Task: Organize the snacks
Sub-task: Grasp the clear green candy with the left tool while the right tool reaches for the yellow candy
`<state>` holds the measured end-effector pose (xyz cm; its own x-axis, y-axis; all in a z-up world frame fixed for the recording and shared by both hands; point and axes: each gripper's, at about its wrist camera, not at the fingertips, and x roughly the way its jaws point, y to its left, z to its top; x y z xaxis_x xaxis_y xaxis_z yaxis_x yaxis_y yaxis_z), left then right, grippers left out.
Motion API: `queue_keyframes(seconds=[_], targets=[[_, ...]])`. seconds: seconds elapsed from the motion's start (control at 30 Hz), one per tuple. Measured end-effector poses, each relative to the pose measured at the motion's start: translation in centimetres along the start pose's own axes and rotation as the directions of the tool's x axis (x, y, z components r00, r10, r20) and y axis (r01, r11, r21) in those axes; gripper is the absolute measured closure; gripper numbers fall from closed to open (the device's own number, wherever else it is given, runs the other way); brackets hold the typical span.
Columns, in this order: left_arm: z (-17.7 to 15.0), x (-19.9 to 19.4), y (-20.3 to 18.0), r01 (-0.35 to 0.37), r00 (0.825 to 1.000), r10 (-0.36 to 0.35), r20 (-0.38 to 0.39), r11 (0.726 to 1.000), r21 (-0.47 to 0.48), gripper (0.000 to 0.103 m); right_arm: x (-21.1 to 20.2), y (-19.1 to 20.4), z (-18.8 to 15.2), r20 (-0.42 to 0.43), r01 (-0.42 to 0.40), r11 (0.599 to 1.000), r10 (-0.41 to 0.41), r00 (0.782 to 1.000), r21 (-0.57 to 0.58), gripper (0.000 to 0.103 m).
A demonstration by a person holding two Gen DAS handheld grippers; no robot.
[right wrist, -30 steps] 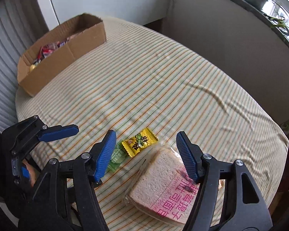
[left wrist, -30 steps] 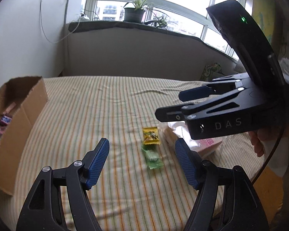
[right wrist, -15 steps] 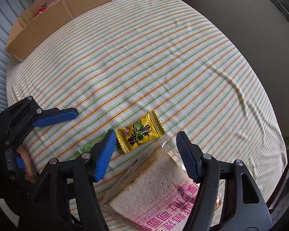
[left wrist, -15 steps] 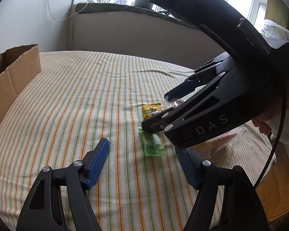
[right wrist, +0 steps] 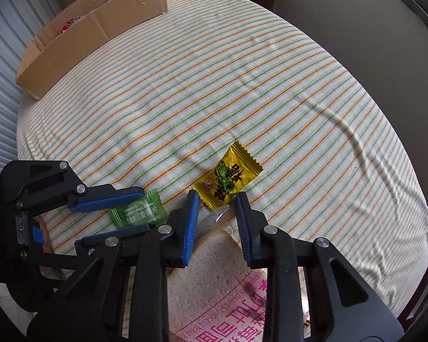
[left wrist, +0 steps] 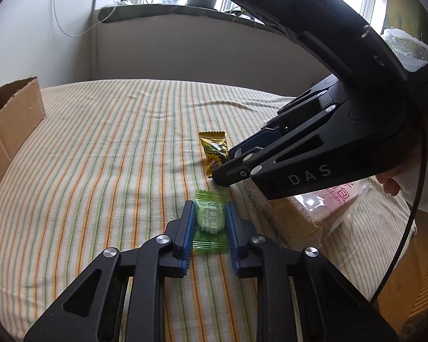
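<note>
The left hand-held gripper (left wrist: 210,221) is pinching the green candy (left wrist: 209,219) across its short sides, one blue pad against each long edge. The candy lies flat on the striped tabletop (left wrist: 100,156), its long axis running along the fingers, crimped ends pointing toward and away from the camera. In the right wrist view the same green candy (right wrist: 139,212) sits between the left gripper's blue pads (right wrist: 108,198).

Just beyond the green candy lies the yellow candy (left wrist: 214,148), also flat, its long axis in roughly the same direction, away from the left camera. The right hand-held gripper (right wrist: 217,216) is partly closed, with a gap between its pads; its tips sit at the near crimped end of the yellow candy (right wrist: 228,175), over the clear edge of the bread wrapper, and I cannot tell whether they touch the candy. In that view the yellow candy lies diagonally, pointing up and right.

Right of the green candy is a packet of sliced bread (left wrist: 314,211) in clear wrap with pink print, lying flat under the right gripper (left wrist: 228,168).

Far to the left of the green candy, at the tabletop's edge, stands an open cardboard box (right wrist: 94,28); a red wrapper (right wrist: 68,25) shows inside it.
</note>
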<state>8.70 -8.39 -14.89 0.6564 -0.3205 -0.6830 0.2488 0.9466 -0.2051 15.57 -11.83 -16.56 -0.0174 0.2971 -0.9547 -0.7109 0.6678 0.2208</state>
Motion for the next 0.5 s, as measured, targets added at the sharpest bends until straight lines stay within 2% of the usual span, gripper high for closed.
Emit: queue_keyframes(seconds=[0.27,0.5], targets=[[0.0,-0.1,0.0,0.018,1.0,-0.018,0.003,1.0,-0.008,0.084,-0.9,-2.7,-1.0,0.04,-0.009,1.0,0.008,0.999,0.025,0.079],[-0.2,-0.8,0.1,0.039,0.999,-0.039,0.004,0.999,-0.011,0.084,-2.2,-2.3,-2.2,0.069,-0.001,0.999,-0.003,0.998,0.054,0.08]])
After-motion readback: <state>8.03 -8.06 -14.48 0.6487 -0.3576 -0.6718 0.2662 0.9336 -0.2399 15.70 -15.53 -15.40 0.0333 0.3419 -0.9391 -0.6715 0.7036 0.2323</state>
